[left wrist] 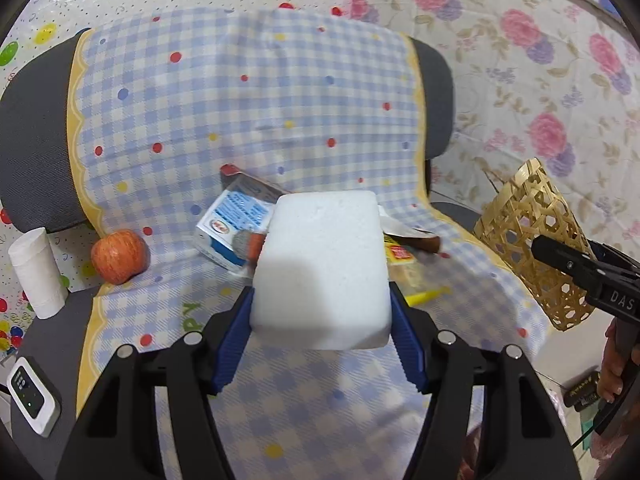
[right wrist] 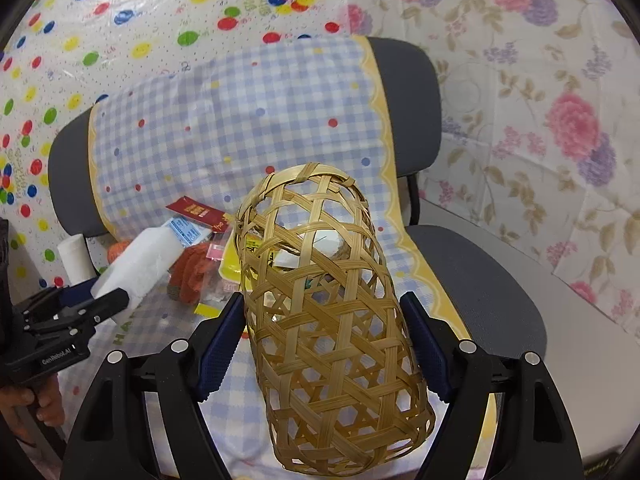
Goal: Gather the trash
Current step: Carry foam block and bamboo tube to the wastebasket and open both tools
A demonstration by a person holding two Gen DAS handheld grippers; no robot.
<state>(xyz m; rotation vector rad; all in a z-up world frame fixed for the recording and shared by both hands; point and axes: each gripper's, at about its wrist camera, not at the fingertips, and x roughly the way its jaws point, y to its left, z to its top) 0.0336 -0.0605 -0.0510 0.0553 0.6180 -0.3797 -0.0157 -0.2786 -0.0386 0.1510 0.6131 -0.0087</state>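
Foam block and basket both in your grip.
Your left tool (left wrist: 320, 312) clamps the white foam block (left wrist: 320, 264) above the chair's checked cloth (left wrist: 248, 100); your right tool (right wrist: 324, 344) grips the woven basket (right wrist: 328, 320), tilted, beside the litter.

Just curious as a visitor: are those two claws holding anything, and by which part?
Left gripper clamps the white foam block by its sides; right gripper holds the woven basket across its body.

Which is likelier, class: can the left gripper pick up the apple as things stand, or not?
Probably not yet. The left gripper already has its fingers clamped on the white foam block, so nothing else fits between them, though the apple sits uncovered.
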